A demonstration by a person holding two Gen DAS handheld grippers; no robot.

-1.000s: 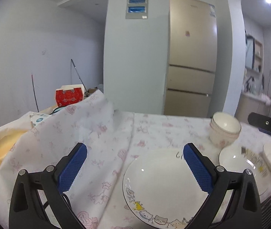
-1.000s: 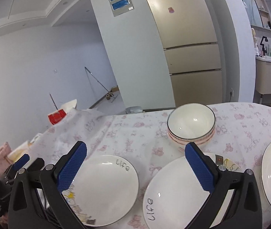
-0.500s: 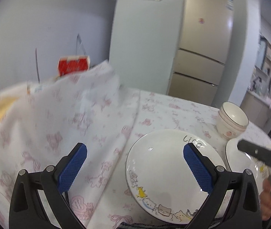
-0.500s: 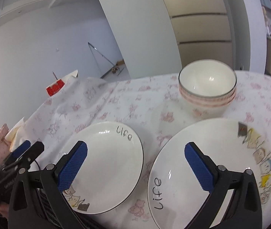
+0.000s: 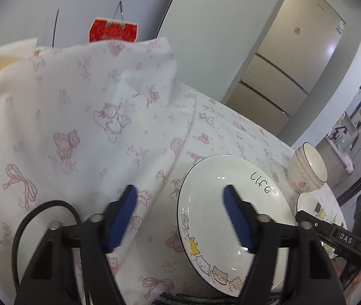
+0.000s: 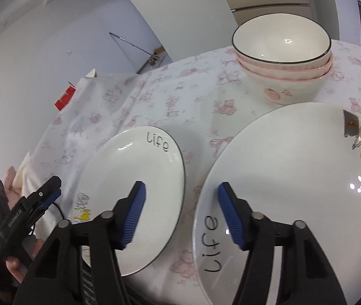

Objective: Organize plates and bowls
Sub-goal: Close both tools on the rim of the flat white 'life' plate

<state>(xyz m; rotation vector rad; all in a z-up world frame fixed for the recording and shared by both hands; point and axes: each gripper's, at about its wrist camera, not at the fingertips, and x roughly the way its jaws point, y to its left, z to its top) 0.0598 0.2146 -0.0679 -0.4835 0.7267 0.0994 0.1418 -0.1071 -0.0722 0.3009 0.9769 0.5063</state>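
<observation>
Both grippers are hanging half open and empty: we are bringing the left gripper (image 5: 179, 212) over the smaller plate's (image 5: 233, 208) left rim, and the right gripper (image 6: 181, 209) between it and the larger plate (image 6: 294, 183). Stacked bowls (image 6: 283, 58) are sitting far right, so we are probably lining up to stack plates too.

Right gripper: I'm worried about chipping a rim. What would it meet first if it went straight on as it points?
Probably the near rims: the right gripper points between the smaller plate and the larger plate. Depth is unclear.
</observation>
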